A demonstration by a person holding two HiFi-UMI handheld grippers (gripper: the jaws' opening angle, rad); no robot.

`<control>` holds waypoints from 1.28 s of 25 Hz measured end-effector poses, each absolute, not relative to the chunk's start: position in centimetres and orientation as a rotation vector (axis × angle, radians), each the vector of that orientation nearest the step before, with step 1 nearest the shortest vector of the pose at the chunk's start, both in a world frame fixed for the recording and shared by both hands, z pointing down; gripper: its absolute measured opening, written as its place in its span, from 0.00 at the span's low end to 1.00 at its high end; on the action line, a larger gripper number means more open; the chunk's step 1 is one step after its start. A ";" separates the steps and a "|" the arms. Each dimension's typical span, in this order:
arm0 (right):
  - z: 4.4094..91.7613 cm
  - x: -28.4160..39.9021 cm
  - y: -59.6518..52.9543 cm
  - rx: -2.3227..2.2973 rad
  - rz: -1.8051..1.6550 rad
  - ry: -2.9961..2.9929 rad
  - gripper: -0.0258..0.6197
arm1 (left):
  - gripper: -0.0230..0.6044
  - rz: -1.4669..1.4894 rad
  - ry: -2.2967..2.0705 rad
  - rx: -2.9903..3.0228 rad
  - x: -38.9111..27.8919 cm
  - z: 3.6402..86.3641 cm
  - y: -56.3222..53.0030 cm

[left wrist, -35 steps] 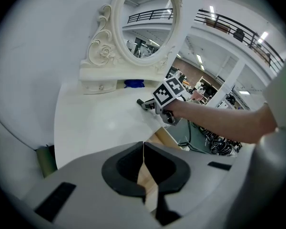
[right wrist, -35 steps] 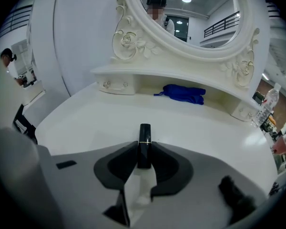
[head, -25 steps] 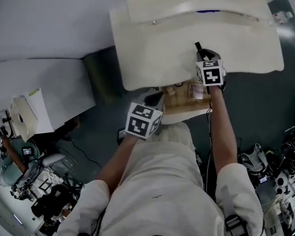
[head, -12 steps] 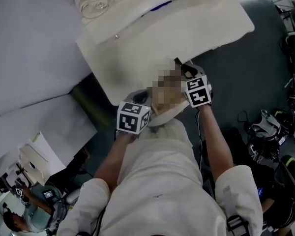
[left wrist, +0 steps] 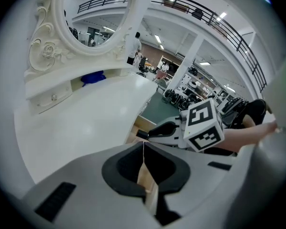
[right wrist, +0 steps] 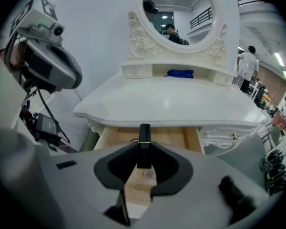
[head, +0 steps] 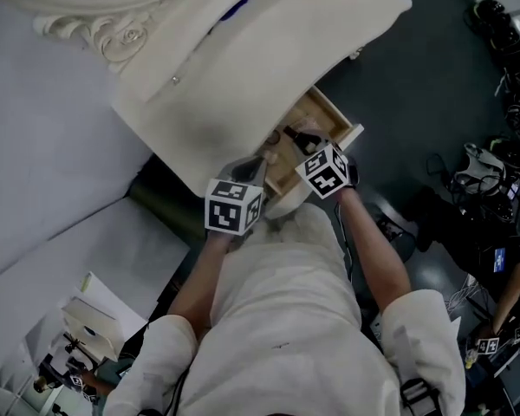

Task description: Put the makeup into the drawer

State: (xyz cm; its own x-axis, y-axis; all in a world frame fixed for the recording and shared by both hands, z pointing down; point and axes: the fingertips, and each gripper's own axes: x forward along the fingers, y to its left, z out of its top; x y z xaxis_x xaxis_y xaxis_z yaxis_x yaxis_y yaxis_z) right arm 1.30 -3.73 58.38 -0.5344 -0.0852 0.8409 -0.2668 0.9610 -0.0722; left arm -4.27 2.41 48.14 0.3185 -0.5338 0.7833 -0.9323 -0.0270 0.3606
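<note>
Right tool part-closed, clamped on black makeup tube; tube upright between pads (thin gold band partway up). Tube held over open wooden drawer, just below front edge of white worktop. Left tool fully closed, nothing in it, near drawer's left side.

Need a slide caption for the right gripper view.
Right gripper holds a black makeup tube over the open drawer.

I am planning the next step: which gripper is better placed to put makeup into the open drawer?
Right: the right gripper holds a black tube over the drawer. The left gripper is shut and empty.
</note>
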 end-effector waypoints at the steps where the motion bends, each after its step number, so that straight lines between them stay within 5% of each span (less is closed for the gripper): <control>1: 59.3 1.3 -3.2 0.224 0.222 -2.113 0.18 | 0.05 0.563 -1.328 1.689 -4.3 48.3 2.6; 11: 67.3 0.3 0.9 -0.240 -0.129 -1.926 0.18 | 0.05 0.611 -1.262 1.684 -4.0 50.4 4.2; 32: 71.9 0.1 1.5 -0.349 -0.057 -1.798 0.22 | 0.05 0.598 -1.236 1.668 -3.5 51.8 4.4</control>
